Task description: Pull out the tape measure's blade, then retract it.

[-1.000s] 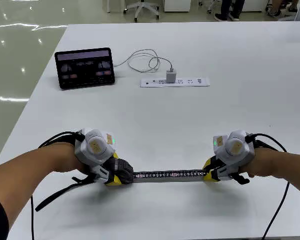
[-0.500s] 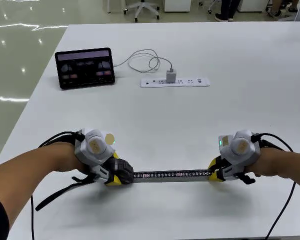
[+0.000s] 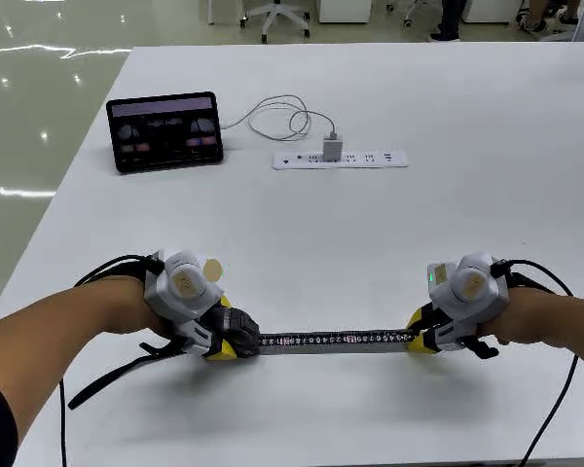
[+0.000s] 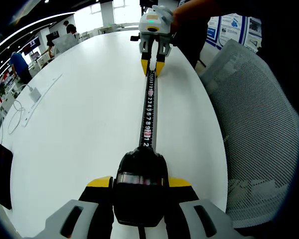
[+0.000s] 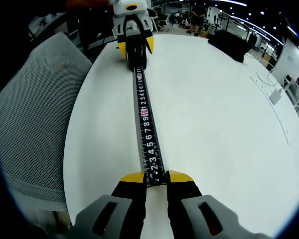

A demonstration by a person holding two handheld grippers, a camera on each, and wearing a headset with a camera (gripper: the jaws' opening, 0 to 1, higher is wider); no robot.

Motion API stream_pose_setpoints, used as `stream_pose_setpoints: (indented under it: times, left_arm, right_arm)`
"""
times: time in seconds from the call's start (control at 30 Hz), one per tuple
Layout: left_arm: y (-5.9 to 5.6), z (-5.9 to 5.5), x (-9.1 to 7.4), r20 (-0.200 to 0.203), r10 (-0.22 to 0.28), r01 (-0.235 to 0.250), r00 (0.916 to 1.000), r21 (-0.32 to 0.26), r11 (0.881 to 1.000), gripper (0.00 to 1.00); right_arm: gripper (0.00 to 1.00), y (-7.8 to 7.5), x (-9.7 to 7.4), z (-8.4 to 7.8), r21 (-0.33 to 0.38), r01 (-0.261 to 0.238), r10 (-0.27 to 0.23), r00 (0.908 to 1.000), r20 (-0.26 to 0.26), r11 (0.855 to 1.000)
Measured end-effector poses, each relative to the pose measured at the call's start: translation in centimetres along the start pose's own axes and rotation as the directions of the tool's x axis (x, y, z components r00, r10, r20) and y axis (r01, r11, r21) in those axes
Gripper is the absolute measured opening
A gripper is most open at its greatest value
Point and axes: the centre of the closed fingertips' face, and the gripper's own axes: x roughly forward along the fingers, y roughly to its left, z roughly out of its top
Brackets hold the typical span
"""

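Currently the tape measure case [image 4: 140, 184] is gripped by the left gripper [image 3: 229, 333], with its two yellow-tipped jaws clenched on either side of the black case body

The case is seen at the near left of the white table [image 3: 419, 214], resting on or just above the surface; contact cannot be told

The blade [image 5: 145, 129] is drawn out of the case and stretched to the right, lying flat and straight, low over the table near its near edge

White numerals on a black face are read along the blade, with red marks at intervals

The free end of the blade is pinched by the right gripper [image 5: 156, 178], its jaws closed on the tip from both sides, at the near right of the table

In the left gripper view the right gripper is seen at the far end of the blade, with its jaws pointed down onto the blade end

In the right gripper view the left gripper and the case are seen at the far end of the blade

Each gripper is held by a hand, and black cables are trailed from both toward the near edge

A tablet [image 3: 165, 131] with a lit screen is propped at the far left of the table

A white power strip [image 3: 341, 159] is laid to the right of the tablet, with a charger [image 3: 332, 149] plugged in and a white cable [image 3: 277, 115] looped just beyond it

All of these are well apart from the tape measure

A grey mesh chair back [image 4: 254, 124] is seen beside the near table edge in both gripper views
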Motion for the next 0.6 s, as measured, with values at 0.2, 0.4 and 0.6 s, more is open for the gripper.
stream_pose_setpoints:
  times: [0.2, 0.4, 0.6]
  left_arm:
    - [-0.04, 0.01, -0.04, 0.003, 0.001, -0.001, 1.0000, -0.001, 1.000, 0.35]
    - [-0.02, 0.03, -0.07, 0.008, 0.001, -0.001, 1.0000, -0.003, 1.000, 0.35]
    - [-0.01, 0.04, -0.10, 0.014, 0.005, -0.005, 0.9999, -0.004, 1.000, 0.35]
  right_arm:
    - [0.11, 0.00, -0.01, 0.02, 0.001, -0.001, 0.001, 1.0000, -0.002, 1.000]
    - [0.11, -0.01, 0.02, 0.02, 0.004, -0.002, 0.002, 1.0000, -0.003, 1.000]
    - [0.11, -0.04, 0.05, 0.03, 0.004, -0.007, 0.007, 1.0000, -0.006, 1.000]
